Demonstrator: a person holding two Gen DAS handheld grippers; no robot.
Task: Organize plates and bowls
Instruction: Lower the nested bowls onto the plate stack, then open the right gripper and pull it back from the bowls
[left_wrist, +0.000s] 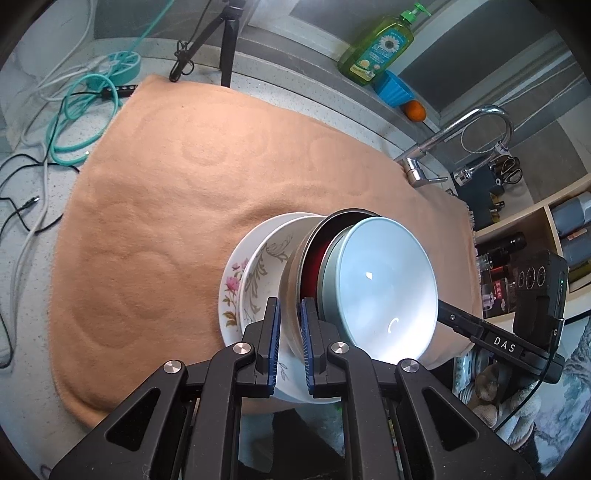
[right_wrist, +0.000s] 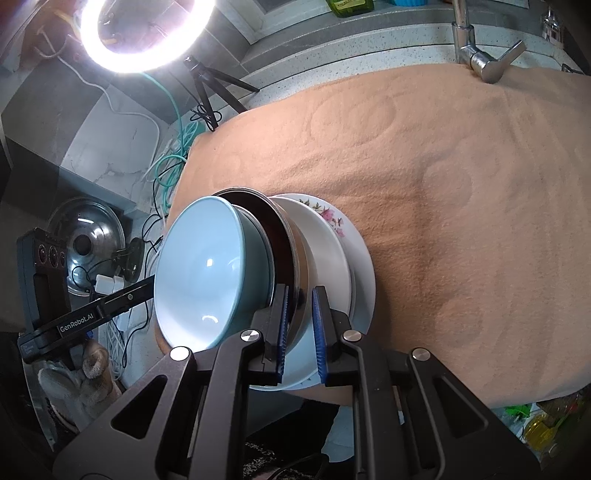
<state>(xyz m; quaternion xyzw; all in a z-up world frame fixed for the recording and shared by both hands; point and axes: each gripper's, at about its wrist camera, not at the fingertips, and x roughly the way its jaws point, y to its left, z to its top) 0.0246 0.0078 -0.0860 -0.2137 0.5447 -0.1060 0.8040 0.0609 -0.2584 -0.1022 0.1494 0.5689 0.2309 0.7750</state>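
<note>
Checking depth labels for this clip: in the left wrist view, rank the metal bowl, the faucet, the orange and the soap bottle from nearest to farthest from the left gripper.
1. Metal bowl: clamped between the left gripper pads.
2. Faucet: right, past the cloth's edge.
3. Orange: on the ledge behind the faucet.
4. Soap bottle: farthest, upper right on the ledge.

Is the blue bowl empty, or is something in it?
Empty. Both wrist views look into the blue bowl and show only a smooth pale inside with light glints. It sits nested in the steel bowl.
</note>
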